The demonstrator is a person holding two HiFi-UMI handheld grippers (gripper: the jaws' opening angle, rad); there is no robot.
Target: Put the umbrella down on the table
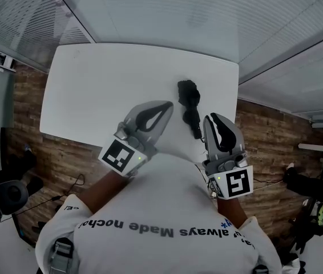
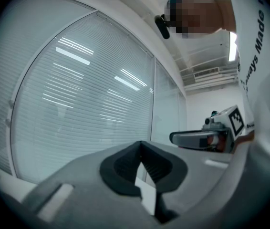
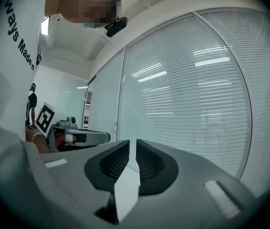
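We see the folded black umbrella (image 1: 189, 100) lying flat on the white table (image 1: 93, 96), just right of centre in the head view, its slimmer end toward the bottom of the frame; neither tool touches it, so we judge the putting-down done. Our left gripper (image 1: 162, 110) sits just left of the umbrella, jaws pressed together with nothing between them; our right gripper (image 1: 214, 124) sits just right of the slimmer end, jaws likewise closed and empty. Both point level toward the blinds (image 3: 197, 104); we take it they are held apart from the umbrella so nothing nudges it.
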